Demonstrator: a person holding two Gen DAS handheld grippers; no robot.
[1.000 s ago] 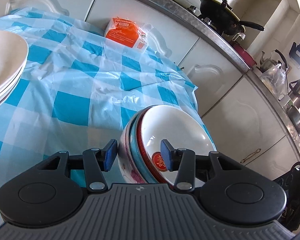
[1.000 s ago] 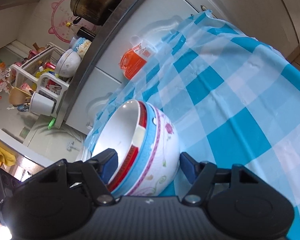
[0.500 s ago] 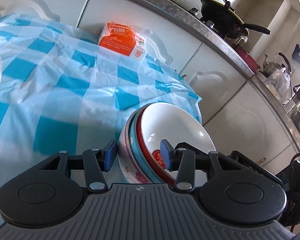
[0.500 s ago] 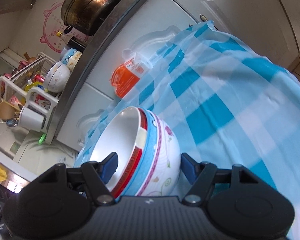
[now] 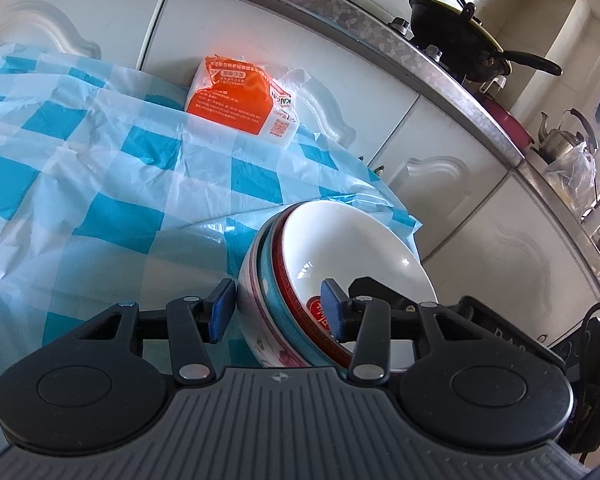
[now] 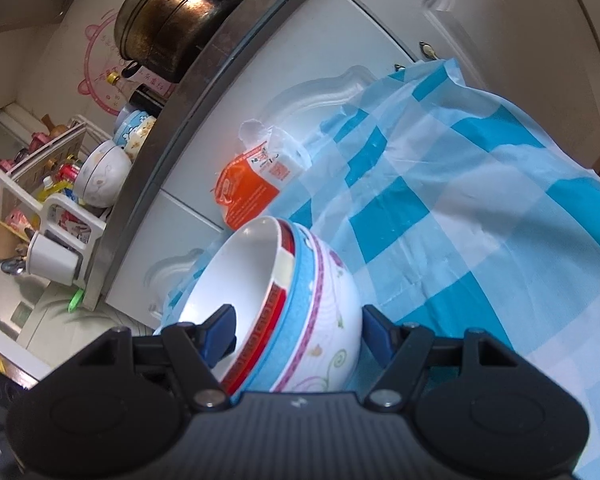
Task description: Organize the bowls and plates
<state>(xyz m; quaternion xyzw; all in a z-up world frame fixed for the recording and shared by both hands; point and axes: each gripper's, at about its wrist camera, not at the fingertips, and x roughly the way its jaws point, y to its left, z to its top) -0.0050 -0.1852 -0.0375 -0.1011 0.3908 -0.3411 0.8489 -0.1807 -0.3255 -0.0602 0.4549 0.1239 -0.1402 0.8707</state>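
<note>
A stack of three nested bowls [image 5: 352, 248], white with a red rim inside, then blue, then a flowered one outside, is held tilted between both grippers above the checked tablecloth [image 5: 100, 184]. My left gripper [image 5: 278, 310] is shut on the stack's near wall, one pad inside the white bowl and one against the flowered outside. In the right wrist view the same stack of bowls [image 6: 320, 292] is pinched by my right gripper [image 6: 296, 332], its left pad inside and its right pad on the flowered wall.
An orange packet [image 5: 240, 96] lies at the table's far edge against white cabinet doors [image 5: 460, 216]. Above runs a steel counter [image 5: 420, 64] with a black wok [image 5: 460, 36], a kettle [image 5: 568, 136], a large pot [image 6: 172, 28] and a dish rack [image 6: 52, 200].
Both grippers have carried the bowl stack along the table toward the cabinets. The orange packet looms nearer, and the plates at the left have gone out of view.
</note>
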